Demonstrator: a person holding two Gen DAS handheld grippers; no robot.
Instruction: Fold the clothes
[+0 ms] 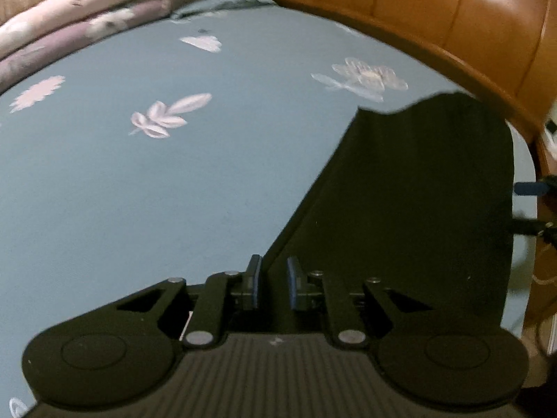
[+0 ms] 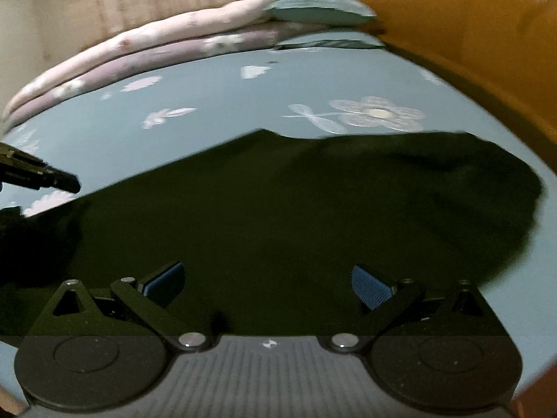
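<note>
Lying flat, dark garment (image 2: 278, 202)

A bed (image 2: 216, 80) with a blue flower-printed sheet carried a dark garment (image 2: 278, 202) spread flat, folded quilts (image 2: 146, 48) and a pillow (image 2: 316, 8) along its far edge.

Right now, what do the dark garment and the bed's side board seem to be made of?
Dark garment: probably soft matte fabric, drapes limply and shows no shine. Side board: smooth orange-brown panels with glossy highlights and seams, perhaps lacquered wood or leatherette; unclear which.
</note>
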